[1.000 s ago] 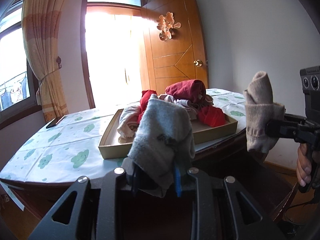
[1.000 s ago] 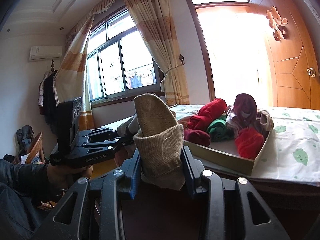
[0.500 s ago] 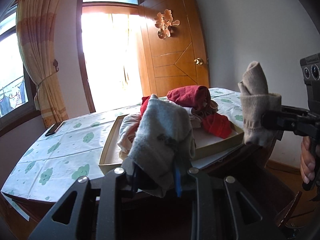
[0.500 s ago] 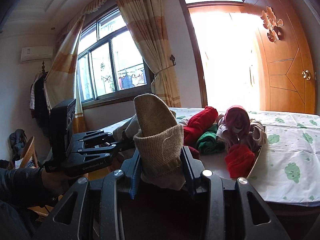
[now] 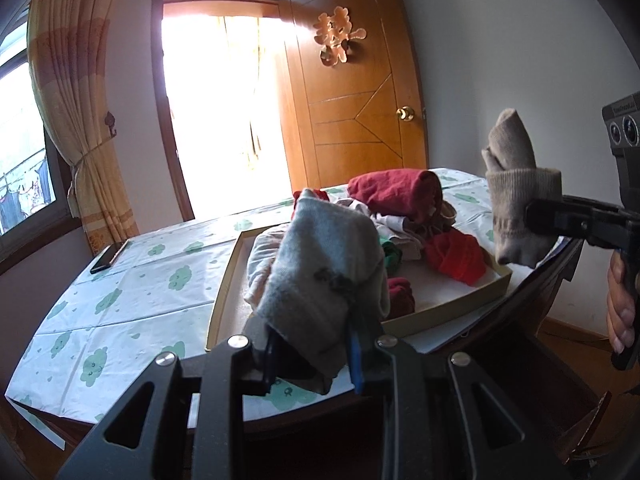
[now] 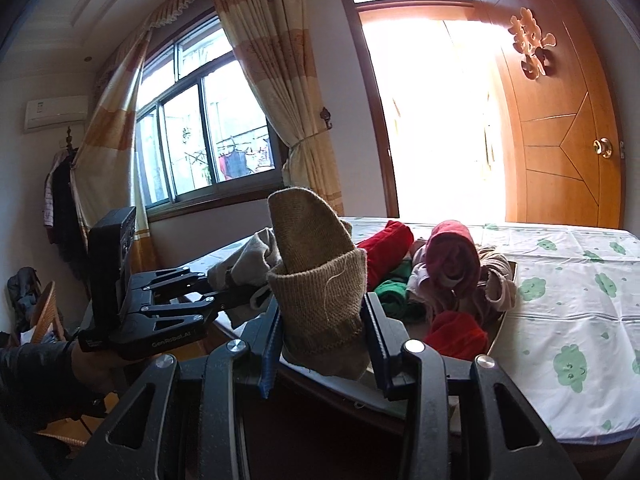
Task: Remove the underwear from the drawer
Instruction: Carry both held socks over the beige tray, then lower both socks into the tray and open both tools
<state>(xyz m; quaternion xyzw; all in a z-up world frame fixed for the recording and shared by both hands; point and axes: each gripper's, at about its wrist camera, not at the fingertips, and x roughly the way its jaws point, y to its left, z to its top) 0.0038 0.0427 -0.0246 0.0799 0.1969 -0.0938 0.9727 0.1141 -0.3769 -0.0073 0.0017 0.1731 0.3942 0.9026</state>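
Above table edge [image 5: 120, 320], L tool [image 5: 312, 344] clamps grey sock [image 5: 328, 272], R tool [image 6: 324, 344] clamps tan sock [image 6: 316, 280].

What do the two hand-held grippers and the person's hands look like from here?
Both the left hand-held gripper and right hand-held gripper are matte black with triangular cut-outs, silver rivets and blue finger pads. The left one carries white "GenRobot.AI" lettering. A dark sleeve covers the left wrist; the right hand is bare.

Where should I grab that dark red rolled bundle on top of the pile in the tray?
Grip the dark red rolled bundle across its middle, coming down from above. It lies sideways on top of the pile in the tray, so its rounded top is exposed and nothing covers it.
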